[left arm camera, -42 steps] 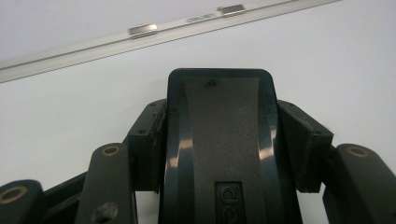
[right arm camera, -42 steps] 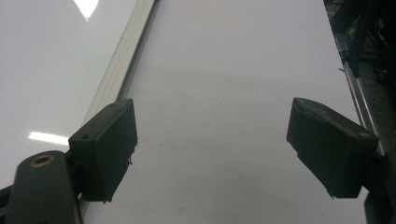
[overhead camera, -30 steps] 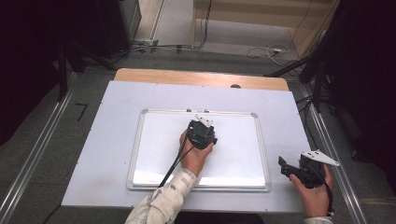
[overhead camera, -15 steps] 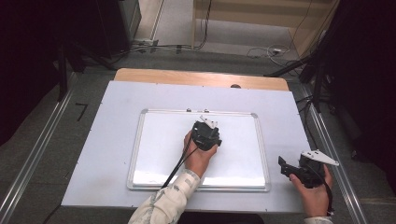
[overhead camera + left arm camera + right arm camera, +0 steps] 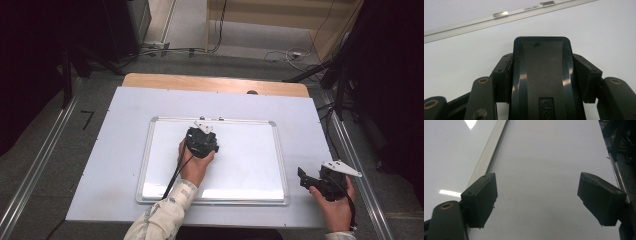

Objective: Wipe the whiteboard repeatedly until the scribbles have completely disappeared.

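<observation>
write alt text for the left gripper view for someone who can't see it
The left tongs are shut on a black whiteboard eraser, seen close up from behind and resting on the white surface of a whiteboard. The whiteboard's silver frame runs diagonally across the top.

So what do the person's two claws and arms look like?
Both claws, left and right, are black, each topped by a pale three-cornered plate. A black cable trails from the left one over a light patterned sleeve. Square black pads tip the right claw.
</observation>
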`<control>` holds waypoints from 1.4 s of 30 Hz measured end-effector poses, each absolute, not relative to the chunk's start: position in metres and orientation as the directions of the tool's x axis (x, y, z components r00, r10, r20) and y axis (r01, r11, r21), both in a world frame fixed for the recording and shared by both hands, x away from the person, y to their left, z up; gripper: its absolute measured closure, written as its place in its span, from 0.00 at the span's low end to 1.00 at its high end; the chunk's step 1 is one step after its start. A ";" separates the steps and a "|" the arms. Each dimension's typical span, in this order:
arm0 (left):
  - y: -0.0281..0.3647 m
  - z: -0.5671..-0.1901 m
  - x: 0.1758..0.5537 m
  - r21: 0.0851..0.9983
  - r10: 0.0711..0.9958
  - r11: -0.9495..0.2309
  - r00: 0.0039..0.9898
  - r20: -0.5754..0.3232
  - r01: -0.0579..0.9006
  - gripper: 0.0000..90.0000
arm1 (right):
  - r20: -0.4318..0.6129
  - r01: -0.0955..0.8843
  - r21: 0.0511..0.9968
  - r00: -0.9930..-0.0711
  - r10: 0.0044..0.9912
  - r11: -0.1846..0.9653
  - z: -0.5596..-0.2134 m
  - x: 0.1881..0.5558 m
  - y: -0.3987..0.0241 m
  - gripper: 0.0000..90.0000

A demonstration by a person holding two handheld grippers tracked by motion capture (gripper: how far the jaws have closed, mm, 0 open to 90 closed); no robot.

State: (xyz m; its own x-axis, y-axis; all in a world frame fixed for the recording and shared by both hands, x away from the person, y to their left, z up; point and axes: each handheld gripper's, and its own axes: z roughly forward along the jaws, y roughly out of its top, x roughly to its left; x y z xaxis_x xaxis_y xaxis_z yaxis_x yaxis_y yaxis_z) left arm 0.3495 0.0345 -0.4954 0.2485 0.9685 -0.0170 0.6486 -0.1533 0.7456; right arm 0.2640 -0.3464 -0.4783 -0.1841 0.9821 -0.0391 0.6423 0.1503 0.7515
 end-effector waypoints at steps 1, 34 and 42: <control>0.038 -0.495 0.349 0.745 0.969 -0.149 0.245 -0.020 0.650 0.46 | -0.039 0.643 0.751 -0.184 0.982 0.150 -0.478 0.264 -0.346 0.17; -0.027 -0.495 0.347 0.744 0.934 -0.240 0.359 0.000 0.624 0.46 | -0.039 0.643 0.751 -0.188 0.981 0.154 -0.478 0.264 -0.346 0.17; 0.015 -0.495 0.353 0.740 0.959 -0.192 0.282 0.003 0.644 0.46 | -0.041 0.644 0.749 -0.192 0.980 0.157 -0.479 0.267 -0.345 0.17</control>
